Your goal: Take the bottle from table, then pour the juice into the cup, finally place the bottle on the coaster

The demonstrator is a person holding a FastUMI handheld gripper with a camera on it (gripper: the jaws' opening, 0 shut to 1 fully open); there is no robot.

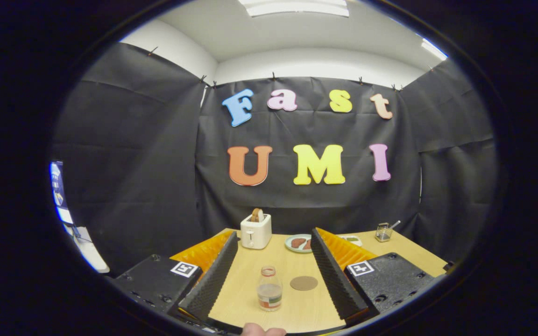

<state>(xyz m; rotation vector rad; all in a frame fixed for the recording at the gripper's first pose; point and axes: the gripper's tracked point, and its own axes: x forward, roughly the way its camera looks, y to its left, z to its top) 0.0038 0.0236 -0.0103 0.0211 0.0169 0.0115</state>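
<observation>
A small clear bottle [269, 289] with a coloured label stands upright on the wooden table [245, 298]. It sits between my two fingers, well back from their tips, and touches neither. A round brown coaster [303, 283] lies flat just right of the bottle, also between the fingers. My gripper [273, 233] is open wide. Its left finger [213, 280] and right finger [332, 275] have black ribbed pads and orange backs.
Beyond the fingertips a white toaster [256, 231] with a slice in it stands at the table's back. Right of it is a plate [298, 243] of food, then a small white dish [354, 240] and a small glass with a stick [383, 232]. A person's fingertip [263, 330] is at the near edge.
</observation>
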